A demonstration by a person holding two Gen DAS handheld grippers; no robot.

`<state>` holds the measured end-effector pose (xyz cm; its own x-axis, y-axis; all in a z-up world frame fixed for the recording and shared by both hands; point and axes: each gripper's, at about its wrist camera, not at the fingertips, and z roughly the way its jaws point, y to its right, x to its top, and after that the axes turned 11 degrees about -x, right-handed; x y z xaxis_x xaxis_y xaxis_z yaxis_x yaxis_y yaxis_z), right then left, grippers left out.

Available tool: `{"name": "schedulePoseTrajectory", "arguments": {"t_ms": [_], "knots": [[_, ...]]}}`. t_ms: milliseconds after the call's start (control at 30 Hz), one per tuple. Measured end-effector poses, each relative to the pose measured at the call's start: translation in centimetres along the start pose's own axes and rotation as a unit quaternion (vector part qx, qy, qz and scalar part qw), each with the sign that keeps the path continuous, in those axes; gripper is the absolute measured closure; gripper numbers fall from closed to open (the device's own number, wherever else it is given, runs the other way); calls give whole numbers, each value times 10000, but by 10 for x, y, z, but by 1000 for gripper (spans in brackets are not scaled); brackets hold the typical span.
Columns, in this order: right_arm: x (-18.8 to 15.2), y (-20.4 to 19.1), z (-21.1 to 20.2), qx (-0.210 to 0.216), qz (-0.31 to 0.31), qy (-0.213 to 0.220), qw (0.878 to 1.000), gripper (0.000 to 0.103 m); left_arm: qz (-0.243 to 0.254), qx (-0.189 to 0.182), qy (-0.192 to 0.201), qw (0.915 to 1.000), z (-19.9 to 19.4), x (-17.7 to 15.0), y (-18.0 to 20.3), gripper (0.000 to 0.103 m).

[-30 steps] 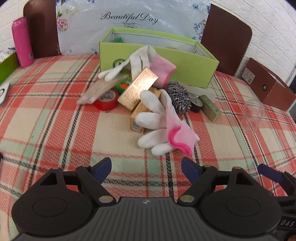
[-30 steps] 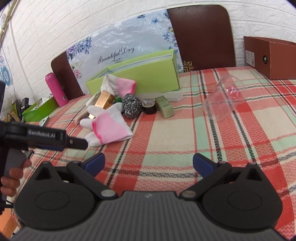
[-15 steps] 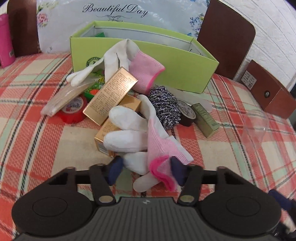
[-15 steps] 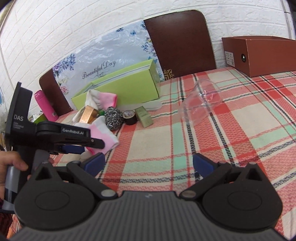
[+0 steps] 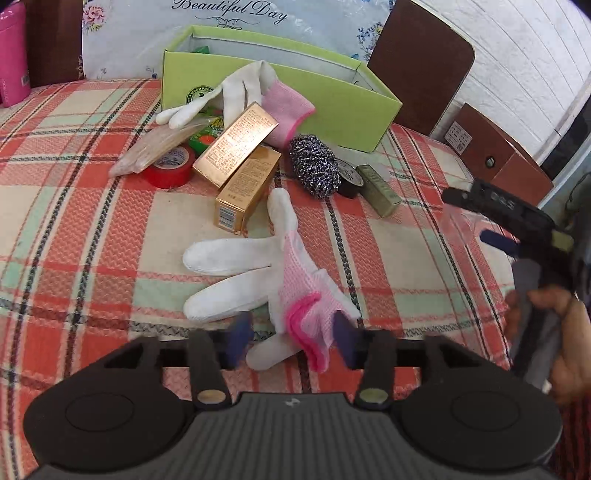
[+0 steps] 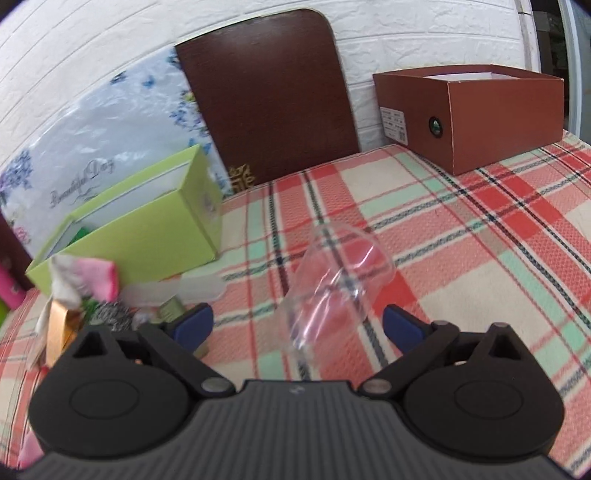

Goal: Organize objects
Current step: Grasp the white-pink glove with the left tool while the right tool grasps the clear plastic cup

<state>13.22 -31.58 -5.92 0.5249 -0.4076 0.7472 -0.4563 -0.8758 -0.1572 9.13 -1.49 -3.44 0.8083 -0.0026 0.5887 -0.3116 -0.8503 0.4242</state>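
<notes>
In the left wrist view my left gripper point(image 5: 291, 338) is shut on the pink cuff of a white glove point(image 5: 255, 266) and holds it above the plaid cloth. A second glove point(image 5: 240, 96) leans on the green box point(image 5: 340, 99). Before it lie two gold cartons point(image 5: 240, 162), red tape point(image 5: 170, 168), a steel scourer point(image 5: 314, 166), black tape point(image 5: 349, 181) and an olive box point(image 5: 380, 190). In the right wrist view my right gripper point(image 6: 297, 323) is open around a clear plastic cup point(image 6: 332, 284) lying on its side.
A brown shoebox point(image 6: 476, 110) stands at the back right. Brown chair backs point(image 6: 269, 92) and a floral bag point(image 5: 229, 22) stand behind the table. A pink bottle point(image 5: 13, 55) stands at the far left. The right gripper's body point(image 5: 517, 229) shows at the left view's right edge.
My left gripper has closed on the glove's cuff and pulled it back off the cartons. My right gripper has moved forward up to the clear cup, which now lies between its fingers.
</notes>
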Motion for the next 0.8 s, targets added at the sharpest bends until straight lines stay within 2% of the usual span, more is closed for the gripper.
{"name": "schedulePoseTrajectory", "arguments": {"t_ms": [33, 133, 167, 233, 333, 467, 533, 600, 733, 800], "knots": [[2, 2, 5, -11, 68, -15, 10000, 16, 71, -3, 76, 9999, -4, 0, 1, 39], [3, 12, 14, 7, 189, -155, 9997, 51, 156, 42, 227, 9996, -7, 2, 1, 32], [1, 15, 13, 119, 196, -192, 9996, 57, 153, 54, 227, 9996, -4, 3, 1, 30], [-6, 16, 2, 327, -11, -161, 9993, 58, 131, 66, 152, 9998, 4, 6, 2, 30], [-25, 9, -26, 555, -638, -29, 9964, 58, 178, 7, 63, 9998, 20, 11, 5, 30], [-52, 0, -54, 958, -1104, -176, 9891, 58, -8, -80, -32, 10000, 36, 16, 5, 28], [-62, -1, -64, 1036, -1175, -238, 9874, 58, -58, -190, 93, 9998, 36, 16, 5, 35], [-69, -4, -70, 1090, -1241, -262, 9859, 58, 33, -116, 26, 9999, 38, 16, 5, 67], [-74, -16, -80, 1119, -1582, -174, 9809, 57, -118, -105, 32, 9999, 31, 14, 2, 68], [-75, -21, -82, 1120, -1711, -124, 9788, 57, -179, -64, 87, 9998, 30, 13, 1, 65]]}}
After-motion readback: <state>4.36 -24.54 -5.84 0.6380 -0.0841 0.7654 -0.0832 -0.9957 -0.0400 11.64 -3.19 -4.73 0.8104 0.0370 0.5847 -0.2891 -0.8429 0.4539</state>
